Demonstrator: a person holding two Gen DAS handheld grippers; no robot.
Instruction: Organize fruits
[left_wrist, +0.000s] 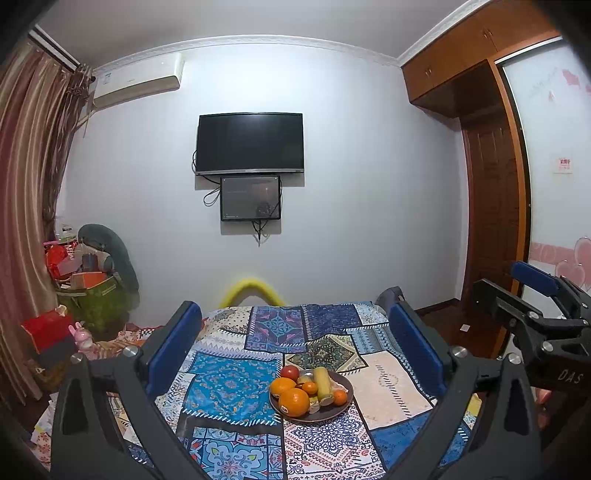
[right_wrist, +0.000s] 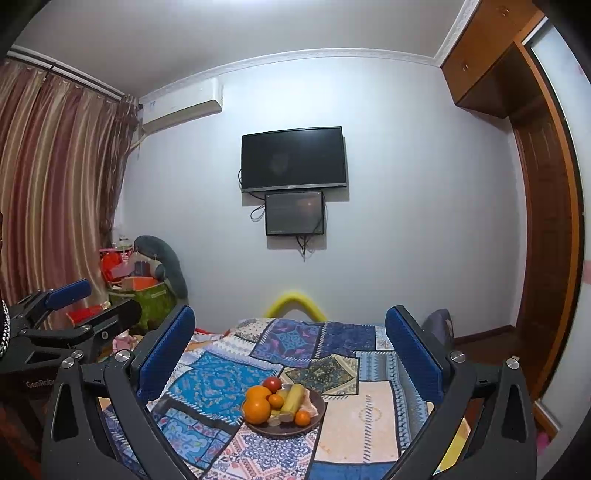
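Left wrist view: left gripper (left_wrist: 295, 347), fingers spread wide and holding nothing, raised over a patchwork cloth (left_wrist: 229, 380); between the fingers, a dark plate (left_wrist: 341, 404) with two oranges (left_wrist: 293, 401), a red apple (left_wrist: 289, 373), small tangerines (left_wrist: 340, 397) and a yellow-green fruit (left_wrist: 322, 380) (kind unclear); right gripper (left_wrist: 535, 295) at the right edge, spread unclear. Right wrist view: right gripper (right_wrist: 291, 354), fingers wide and empty, the plate (right_wrist: 317, 415) between them on the cloth (right_wrist: 214, 387), left gripper (right_wrist: 70, 306) at left, television (right_wrist: 293, 158) on the wall.

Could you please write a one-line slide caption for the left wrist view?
Open left gripper held above a dark plate of oranges on a patchwork tablecloth.
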